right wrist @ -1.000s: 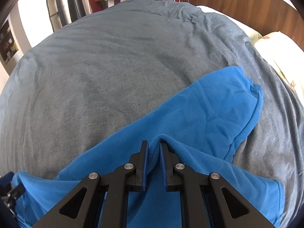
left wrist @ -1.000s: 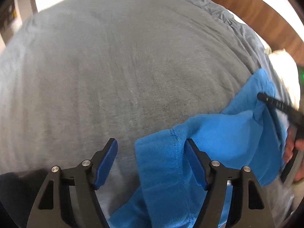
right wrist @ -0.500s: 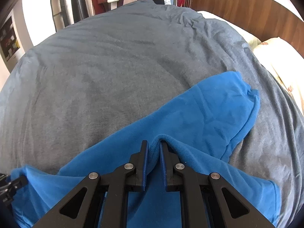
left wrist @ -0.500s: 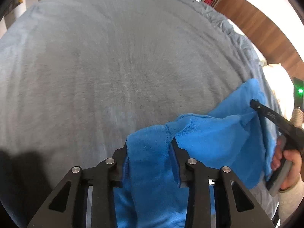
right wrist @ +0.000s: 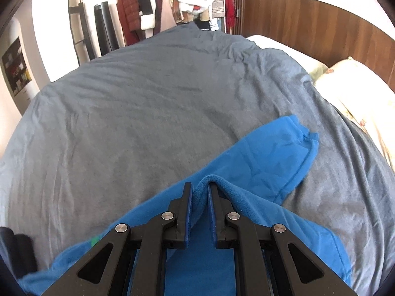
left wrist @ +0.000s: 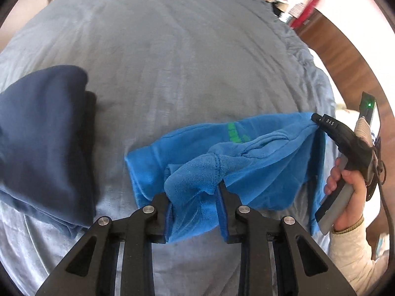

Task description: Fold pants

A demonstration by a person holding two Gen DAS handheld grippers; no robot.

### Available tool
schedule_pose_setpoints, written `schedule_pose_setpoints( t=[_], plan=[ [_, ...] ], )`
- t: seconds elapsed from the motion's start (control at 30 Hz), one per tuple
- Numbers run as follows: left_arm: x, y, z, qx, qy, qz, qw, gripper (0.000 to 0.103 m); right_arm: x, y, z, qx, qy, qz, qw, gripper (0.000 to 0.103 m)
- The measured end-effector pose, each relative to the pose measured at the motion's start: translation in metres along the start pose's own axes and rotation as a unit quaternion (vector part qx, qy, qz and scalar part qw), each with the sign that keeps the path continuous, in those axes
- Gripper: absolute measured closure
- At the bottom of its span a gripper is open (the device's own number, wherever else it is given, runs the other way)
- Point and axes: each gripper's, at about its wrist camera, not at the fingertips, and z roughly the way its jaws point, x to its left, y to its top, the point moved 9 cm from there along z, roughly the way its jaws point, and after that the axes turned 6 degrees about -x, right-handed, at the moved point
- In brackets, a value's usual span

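Observation:
The bright blue fleece pants (left wrist: 259, 162) lie bunched on the grey duvet (left wrist: 172, 61), stretched between both grippers. My left gripper (left wrist: 193, 192) has a thick wad of the pants between its pads; its jaws are closing on it and hold it off the bed. My right gripper (right wrist: 200, 187) is shut on a raised fold of the pants (right wrist: 266, 153), whose leg trails away to the right over the duvet. In the left wrist view the right gripper (left wrist: 318, 120) pinches the far corner, with a person's hand (left wrist: 345, 187) on its handle.
A dark navy folded garment (left wrist: 42, 128) lies on the duvet to the left of the pants. A cream pillow (right wrist: 358, 93) and wooden headboard (right wrist: 321, 32) are at the right. Hanging clothes (right wrist: 172, 0) stand beyond the bed's far edge.
My left gripper went from open around the pants' edge to closed on it, then lifted and swung; the navy garment came into view. My right gripper rose a little, still gripping its fold.

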Motion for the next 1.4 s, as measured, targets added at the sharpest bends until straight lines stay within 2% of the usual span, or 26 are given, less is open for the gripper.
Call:
schedule_pose_setpoints(
  t=[0.17, 0.27, 0.5, 0.63, 0.67, 0.77, 0.93, 1.13, 1.23, 1.4],
  plan=[
    [0.02, 0.016, 0.03, 0.001, 0.035, -0.016, 0.9993, 0.074, 0.03, 0.001, 0.034, 0.011, 0.018, -0.019, 1.0, 0.09],
    [0.034, 0.019, 0.052, 0.023, 0.043, -0.022, 0.9986, 0.074, 0.044, -0.003, 0.055, 0.029, 0.017, -0.04, 0.999, 0.09],
    [0.044, 0.021, 0.077, 0.038, 0.052, -0.002, 0.9979, 0.072, 0.047, -0.016, 0.085, 0.063, 0.002, -0.066, 0.996, 0.09],
    [0.047, 0.02, 0.082, 0.043, 0.051, 0.0, 0.9978, 0.065, 0.047, -0.022, 0.095, 0.075, -0.011, -0.079, 0.994, 0.09],
    [0.047, 0.02, 0.08, 0.039, 0.052, 0.003, 0.9978, 0.059, 0.047, -0.023, 0.096, 0.078, -0.015, -0.082, 0.993, 0.09],
    [0.046, 0.025, 0.069, 0.019, 0.063, 0.03, 0.9974, 0.05, 0.05, -0.025, 0.095, 0.081, -0.021, -0.095, 0.992, 0.089],
    [0.03, 0.021, 0.035, -0.015, 0.066, 0.075, 0.9948, 0.036, 0.049, -0.019, 0.066, 0.069, 0.004, -0.1, 0.993, 0.068],
    [0.021, -0.01, 0.004, -0.033, 0.081, 0.126, 0.9882, 0.034, 0.036, -0.018, -0.012, 0.023, 0.041, -0.12, 0.992, 0.067],
    [0.018, -0.025, 0.004, -0.03, 0.09, 0.153, 0.9836, 0.034, 0.033, -0.039, -0.044, 0.022, 0.071, -0.153, 0.985, 0.067],
    [0.012, -0.043, 0.006, -0.035, 0.08, 0.195, 0.977, 0.034, 0.032, -0.094, -0.08, 0.045, 0.126, -0.215, 0.967, 0.067]
  ],
)
